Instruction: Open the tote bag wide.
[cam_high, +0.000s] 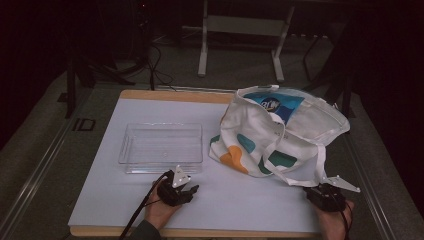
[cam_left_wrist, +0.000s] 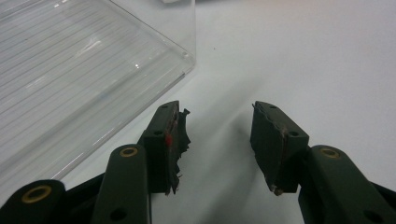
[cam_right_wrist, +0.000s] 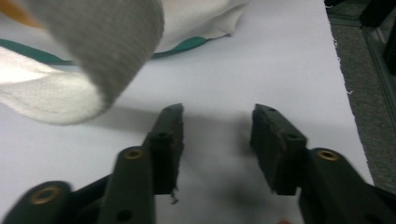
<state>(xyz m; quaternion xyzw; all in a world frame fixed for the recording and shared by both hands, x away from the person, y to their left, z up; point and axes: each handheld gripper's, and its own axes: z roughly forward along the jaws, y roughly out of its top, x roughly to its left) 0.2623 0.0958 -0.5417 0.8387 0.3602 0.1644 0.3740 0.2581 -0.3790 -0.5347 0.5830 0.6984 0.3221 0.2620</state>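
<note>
The right gripper (cam_right_wrist: 217, 128), jaws apart and empty, is nearing the tote bag's strap (cam_right_wrist: 100, 56) at the table's right. It should straddle the strap's loop before closing. The left gripper (cam_left_wrist: 217, 140) is waiting open beside the clear tray (cam_left_wrist: 70, 70).

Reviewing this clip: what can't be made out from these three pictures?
- What the bag holds: high view, the cloth covers all but a blue-and-white pack at its mouth, lettering too small to read.
- Bag strap: right gripper view, blurred and cut off by the top edge; touching the right tongs or not, cannot tell.
- Clear tray: left gripper view, cut off by the left edge, beside the left tongs.
</note>
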